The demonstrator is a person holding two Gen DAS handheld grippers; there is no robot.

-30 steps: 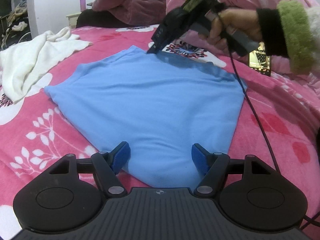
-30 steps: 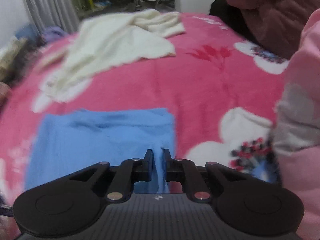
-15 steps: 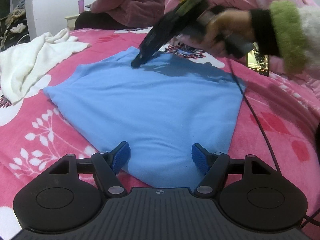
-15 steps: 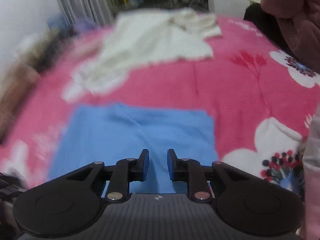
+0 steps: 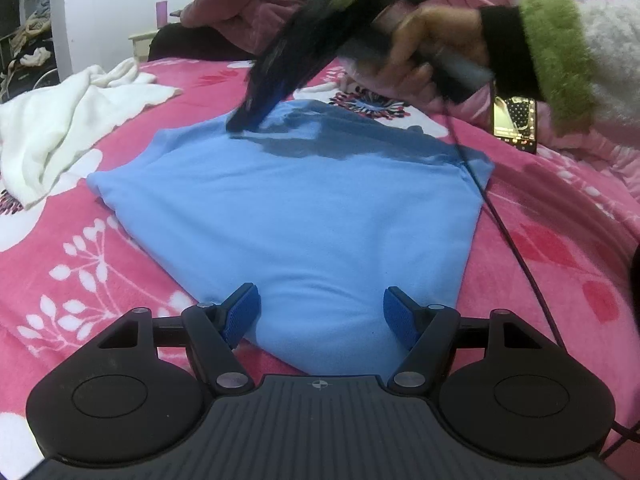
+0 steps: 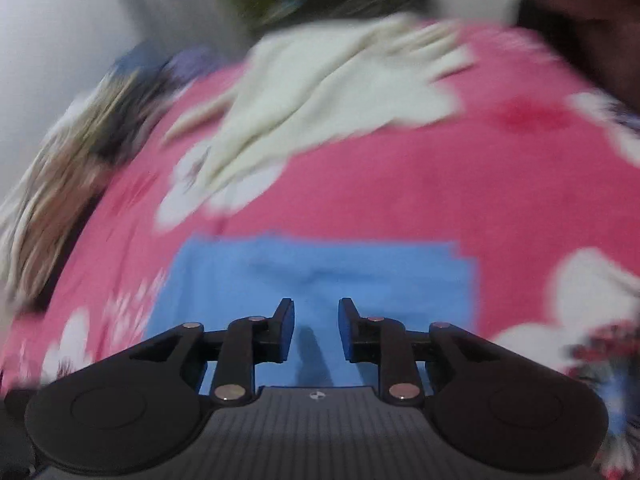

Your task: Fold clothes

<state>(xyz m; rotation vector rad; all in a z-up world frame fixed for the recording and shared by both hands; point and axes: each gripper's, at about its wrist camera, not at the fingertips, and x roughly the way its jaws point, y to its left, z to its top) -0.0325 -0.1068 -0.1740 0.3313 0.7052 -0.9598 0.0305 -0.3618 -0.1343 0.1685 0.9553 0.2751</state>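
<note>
Currently the blue garment (image 5: 288, 216) is lying folded flat on the bed's pink flowered blanket (image 5: 100, 276), its near corner reaching in between the spread fingers of the left gripper (image 5: 320, 314), which is gaping wide and pinching nothing. At the garment's far edge the right gripper (image 5: 246, 122), held in a hand (image 5: 424, 46) with a green fuzzy cuff, is pointing down onto the cloth; in its own blurred view its jaws are opening, with the blue fabric lying below the gap and not clamped. A white garment (image 5: 60, 120) is sitting crumpled at the far left, apart from the blue one.
</note>
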